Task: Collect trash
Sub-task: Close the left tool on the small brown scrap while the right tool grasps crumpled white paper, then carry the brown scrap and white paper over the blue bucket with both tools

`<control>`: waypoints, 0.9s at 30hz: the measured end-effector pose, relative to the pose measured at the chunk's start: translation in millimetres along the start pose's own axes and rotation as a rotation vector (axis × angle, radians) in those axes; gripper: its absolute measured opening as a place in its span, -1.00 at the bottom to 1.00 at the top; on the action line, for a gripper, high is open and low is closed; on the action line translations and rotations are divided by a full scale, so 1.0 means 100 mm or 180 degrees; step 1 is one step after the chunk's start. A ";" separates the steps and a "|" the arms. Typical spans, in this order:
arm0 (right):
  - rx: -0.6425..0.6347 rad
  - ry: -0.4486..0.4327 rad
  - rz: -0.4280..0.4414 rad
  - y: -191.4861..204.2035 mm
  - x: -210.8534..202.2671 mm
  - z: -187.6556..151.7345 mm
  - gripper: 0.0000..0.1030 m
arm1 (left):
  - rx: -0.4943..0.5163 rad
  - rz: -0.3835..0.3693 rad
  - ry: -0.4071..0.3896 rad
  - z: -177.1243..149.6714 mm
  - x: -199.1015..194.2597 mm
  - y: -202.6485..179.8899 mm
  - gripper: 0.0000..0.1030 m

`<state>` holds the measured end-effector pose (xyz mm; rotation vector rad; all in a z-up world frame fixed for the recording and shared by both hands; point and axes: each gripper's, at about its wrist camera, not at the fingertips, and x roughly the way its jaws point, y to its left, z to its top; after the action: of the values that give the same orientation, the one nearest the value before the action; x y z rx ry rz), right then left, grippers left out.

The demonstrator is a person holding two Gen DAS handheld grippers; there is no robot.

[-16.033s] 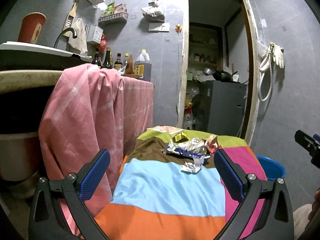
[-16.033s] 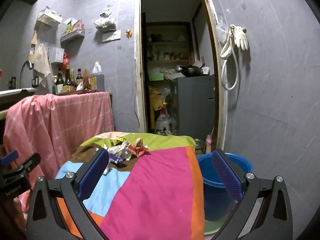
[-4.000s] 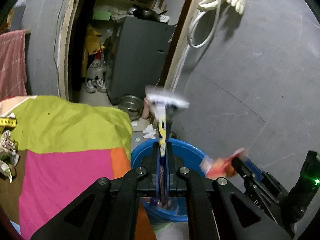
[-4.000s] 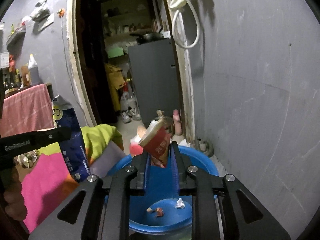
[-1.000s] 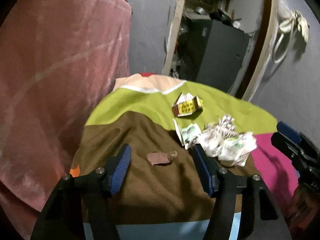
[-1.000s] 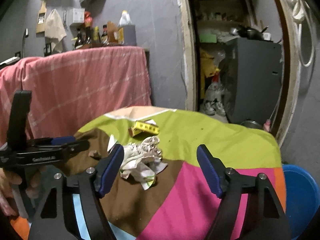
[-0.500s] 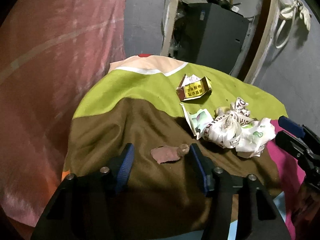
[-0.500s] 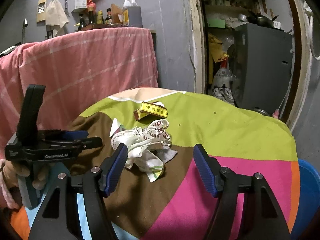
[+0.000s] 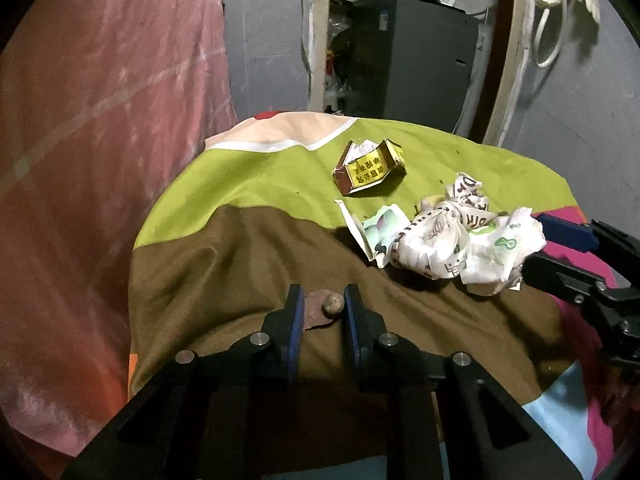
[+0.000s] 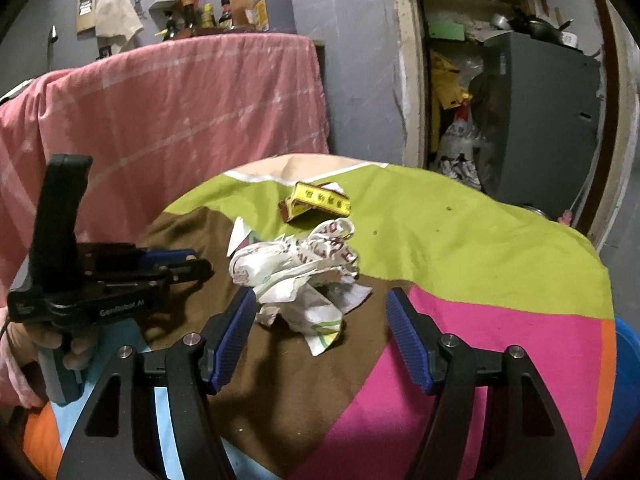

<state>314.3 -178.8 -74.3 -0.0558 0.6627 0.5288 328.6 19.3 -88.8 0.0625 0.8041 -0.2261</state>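
A blue tub point(image 10: 628, 392) shows only as a curved rim at the right edge of the right wrist view, beside the cloth-covered table point(image 10: 460, 224); its inside is out of sight, so its contents cannot be told.

The trash lies on a patchwork cloth of lime green, brown, magenta and pale blue panels, soft and faintly creased. The left gripper point(image 9: 320, 312) has just been closing, and its jaws now stand narrow around a small brown scrap point(image 9: 320, 310), a flat reddish-brown flake with a rounded tan nub at one end, lying on the brown panel. The blue pads flank it closely on both sides; they appear to touch it, though the shadow there makes the contact hard to confirm.

The right gripper point(image 10: 320, 316) has been closing slowly and stands wide apart, its ribbed blue pads either side of the near edge of a crumpled paper heap point(image 10: 300, 272), not touching it. The heap is white printed wrappers with dark lettering and green marks, twisted and sharply creased, lying where brown meets green. Just behind it lies a crushed yellow carton point(image 9: 370, 170), glossy card with a torn open end, on the green panel.

A pink checked cloth point(image 10: 180, 112) hangs over the counter behind, with bottles point(image 10: 224, 14) standing on top
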 end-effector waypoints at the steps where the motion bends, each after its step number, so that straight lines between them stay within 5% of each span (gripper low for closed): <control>1: -0.0016 0.0027 0.0018 0.01 0.03 0.01 0.17 | -0.0020 -0.0015 -0.0017 0.00 -0.01 0.01 -0.71; 6: -0.0089 0.0157 0.0098 0.06 0.15 0.05 0.03 | -0.0101 -0.0075 -0.0089 -0.01 -0.07 0.05 -0.77; 8: -0.0093 0.0211 0.0149 0.06 0.18 0.05 -0.32 | -0.0108 -0.0084 -0.0116 -0.01 -0.10 0.06 -0.80; 13: -0.0052 0.0164 0.0214 0.05 0.12 0.01 -0.77 | -0.0095 -0.0115 -0.0180 -0.06 -0.20 0.02 -0.81; 27: 0.0135 -0.0463 0.0191 0.01 -0.66 -0.28 -0.83 | -0.0012 -0.0180 -0.0784 -0.21 -0.81 -0.32 -0.81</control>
<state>254.5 -213.8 -57.3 0.0423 0.5344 0.5708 252.4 5.7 -43.8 0.0079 0.5616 -0.2799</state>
